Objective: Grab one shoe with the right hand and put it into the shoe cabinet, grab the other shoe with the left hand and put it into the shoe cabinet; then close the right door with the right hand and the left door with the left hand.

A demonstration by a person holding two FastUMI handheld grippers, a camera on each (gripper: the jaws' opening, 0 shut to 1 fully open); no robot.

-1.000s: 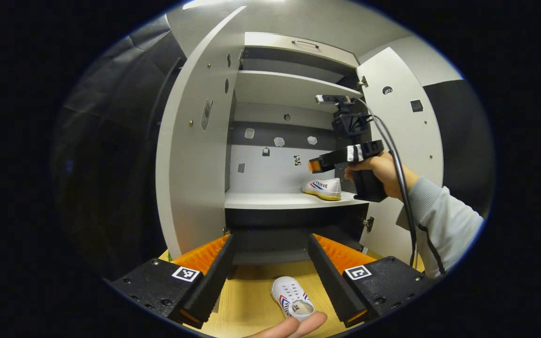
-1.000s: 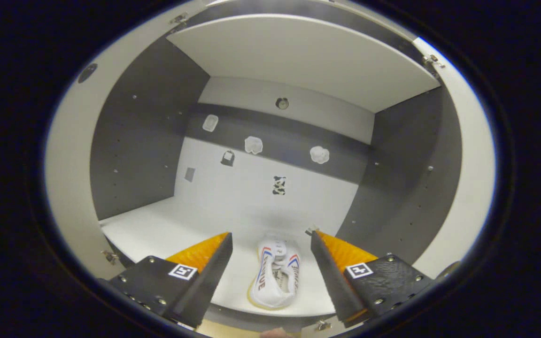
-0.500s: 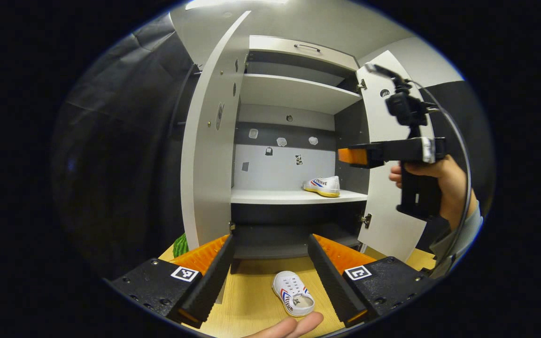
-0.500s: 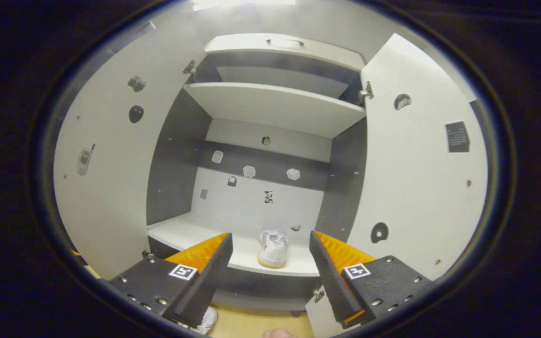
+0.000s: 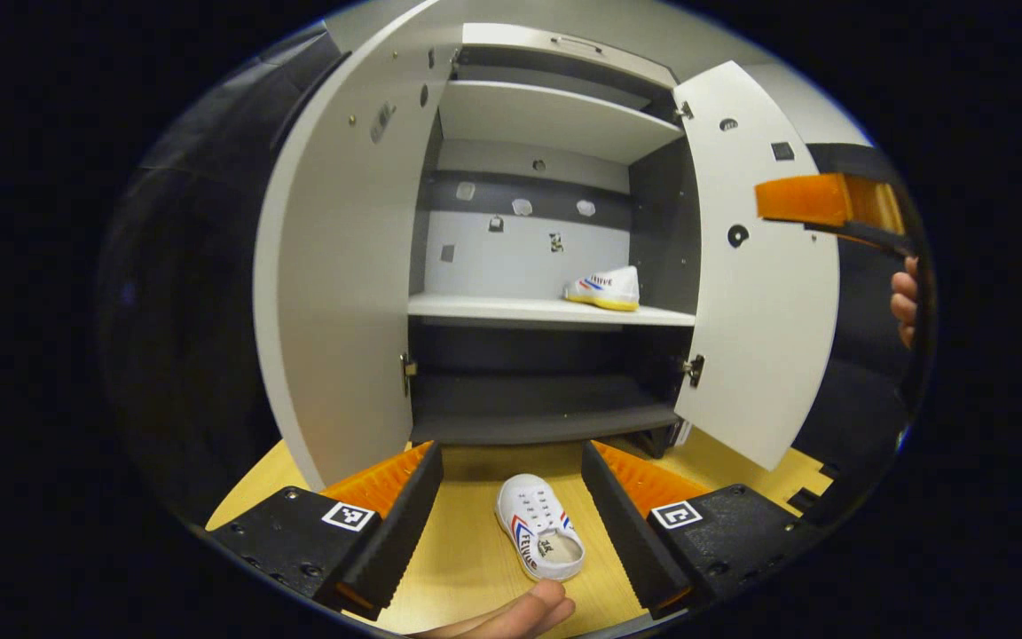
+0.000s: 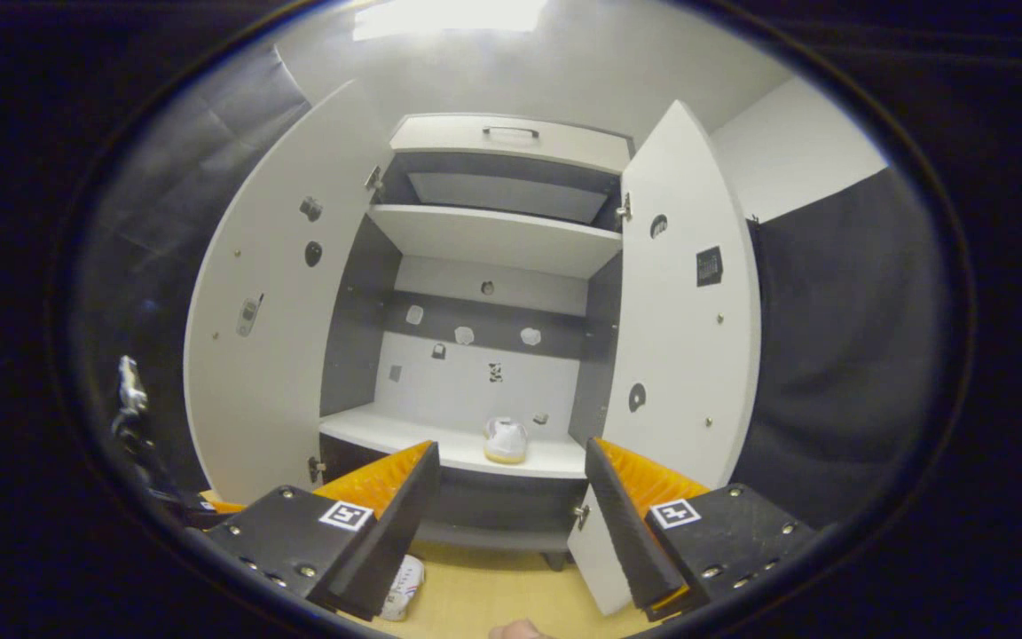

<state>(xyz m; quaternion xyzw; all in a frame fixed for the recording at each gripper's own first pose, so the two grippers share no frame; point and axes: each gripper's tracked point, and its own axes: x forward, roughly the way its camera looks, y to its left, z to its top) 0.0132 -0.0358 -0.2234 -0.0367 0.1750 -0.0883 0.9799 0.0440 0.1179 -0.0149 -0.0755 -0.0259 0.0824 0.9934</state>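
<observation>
Pale wooden tabletop (image 5: 467, 568) carries one white shoe (image 5: 538, 539), lying between the spread fingers of the left gripper (image 5: 511, 524), untouched. Beyond, the shoe cabinet (image 5: 546, 115) stands with both doors swung wide. Its middle shelf (image 5: 511, 308) holds the other shoe (image 5: 604, 288), lettering unreadable. The right gripper (image 6: 511, 519) is spread, empty, well back from it.

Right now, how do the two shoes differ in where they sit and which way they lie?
The shoe on the shelf sits inside the cabinet at the right end of the shelf, side-on to the left gripper view. The shoe on the floor lies outside, between the open left gripper fingers, toe toward the cabinet. Both are white with red-and-blue stripes.
</observation>
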